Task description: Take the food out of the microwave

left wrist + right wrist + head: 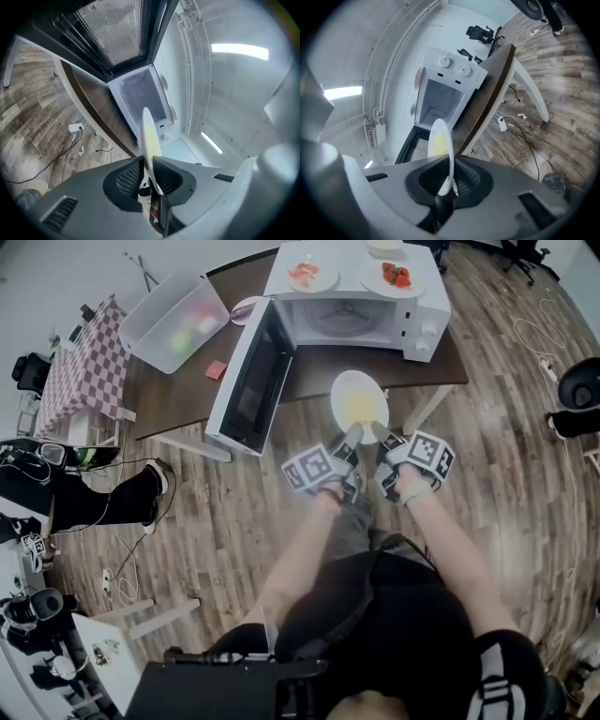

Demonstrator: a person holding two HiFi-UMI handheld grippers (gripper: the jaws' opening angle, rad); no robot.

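Note:
A white plate [359,399] with yellow food on it hangs in the air in front of the white microwave [361,317], whose door [251,381] stands wide open. My left gripper [351,439] is shut on the plate's near left rim, and my right gripper [379,435] is shut on its near right rim. In the left gripper view the plate [150,140] shows edge-on between the pads. In the right gripper view the plate [441,149] stands the same way, with the microwave's empty cavity [439,102] beyond it.
Two plates of red food [312,276] [394,277] sit on top of the microwave. A clear plastic bin [174,322] stands on the brown table [178,390] to the left. A checkered table [80,362] is further left. Cables lie on the wooden floor [506,456].

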